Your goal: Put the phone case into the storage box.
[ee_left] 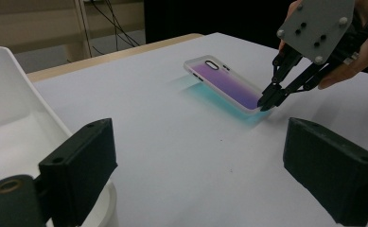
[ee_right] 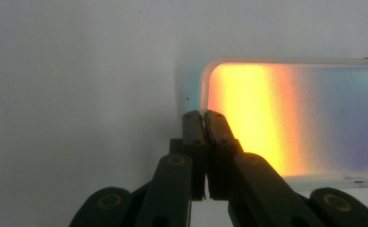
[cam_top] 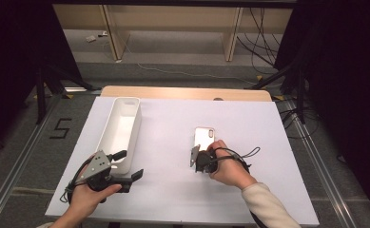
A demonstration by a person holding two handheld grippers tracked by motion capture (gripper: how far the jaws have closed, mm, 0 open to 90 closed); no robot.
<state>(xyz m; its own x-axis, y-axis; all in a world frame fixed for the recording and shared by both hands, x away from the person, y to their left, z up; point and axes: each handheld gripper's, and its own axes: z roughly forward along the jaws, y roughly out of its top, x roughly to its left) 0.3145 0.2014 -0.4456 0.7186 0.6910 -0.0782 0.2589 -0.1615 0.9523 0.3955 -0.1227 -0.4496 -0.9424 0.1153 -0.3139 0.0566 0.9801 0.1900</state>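
Phone case (cam_top: 204,137) lying on the white tabletop (cam_top: 173,190), right of centre, its iridescent back up and the camera cutout at the far end. The right gripper (cam_top: 195,158) is at the case's near end, and in the right gripper view its jaws are pressed together on the near edge of the case (ee_right: 285,118), pinching the rim at a corner. From the left gripper view the case (ee_left: 224,82) looks tipped, near end lifted off the surface where the right gripper (ee_left: 267,101) bites, far end down, a teal glow underneath. Over on the left, the left gripper (cam_top: 128,166) hovers low with its jaws spread wide, nothing between them, just beside the near end of the long white bin (cam_top: 121,130). Bin and case sit well apart.
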